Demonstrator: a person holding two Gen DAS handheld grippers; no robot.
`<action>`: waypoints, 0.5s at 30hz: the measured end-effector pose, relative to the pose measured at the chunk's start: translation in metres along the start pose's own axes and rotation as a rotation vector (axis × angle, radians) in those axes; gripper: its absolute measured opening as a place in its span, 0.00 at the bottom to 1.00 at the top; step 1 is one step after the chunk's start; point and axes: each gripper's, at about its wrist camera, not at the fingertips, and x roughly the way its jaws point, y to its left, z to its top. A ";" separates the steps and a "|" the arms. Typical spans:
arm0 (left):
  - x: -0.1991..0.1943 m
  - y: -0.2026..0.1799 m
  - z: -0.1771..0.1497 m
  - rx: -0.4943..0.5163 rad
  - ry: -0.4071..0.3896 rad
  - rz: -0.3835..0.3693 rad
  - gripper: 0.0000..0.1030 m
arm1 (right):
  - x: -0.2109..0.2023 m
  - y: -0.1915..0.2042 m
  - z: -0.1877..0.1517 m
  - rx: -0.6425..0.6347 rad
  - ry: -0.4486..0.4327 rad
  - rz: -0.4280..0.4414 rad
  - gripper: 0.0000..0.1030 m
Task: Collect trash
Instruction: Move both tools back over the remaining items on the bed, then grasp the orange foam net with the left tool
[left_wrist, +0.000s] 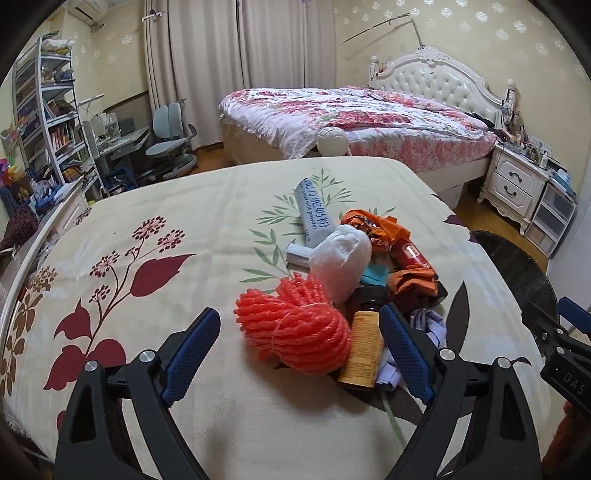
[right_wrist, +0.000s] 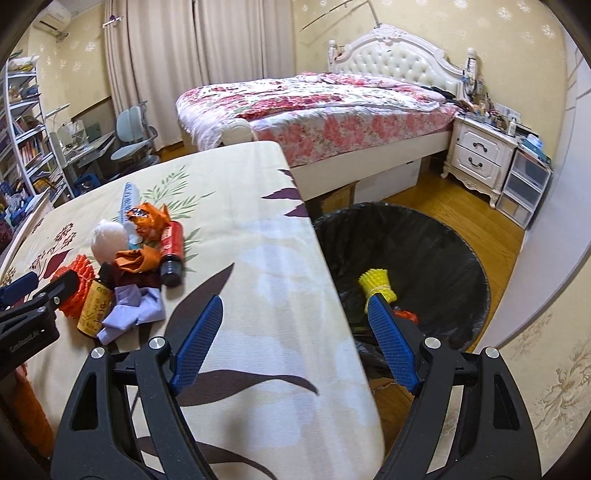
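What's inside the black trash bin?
Inside the black trash bin lies a yellow foam net and a bit of something orange-red. The right gripper's fingers cover the rest near it.

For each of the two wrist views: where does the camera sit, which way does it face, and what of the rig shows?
Left wrist: behind the open left gripper, angled down at the orange foam net in the trash pile; right gripper at the frame's right edge.
Right wrist: behind the open right gripper, over the table edge and black-lined trash bin.
Shared: the trash pile, yellow-labelled bottle, floral bed.
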 end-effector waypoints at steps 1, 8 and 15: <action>0.002 0.003 0.000 -0.013 0.012 -0.011 0.85 | 0.001 0.003 0.000 -0.005 0.002 0.004 0.77; 0.012 0.008 -0.003 -0.032 0.061 -0.081 0.62 | 0.005 0.015 0.000 -0.027 0.010 0.021 0.77; 0.006 0.015 -0.006 -0.018 0.041 -0.090 0.53 | 0.002 0.025 0.002 -0.041 0.008 0.040 0.77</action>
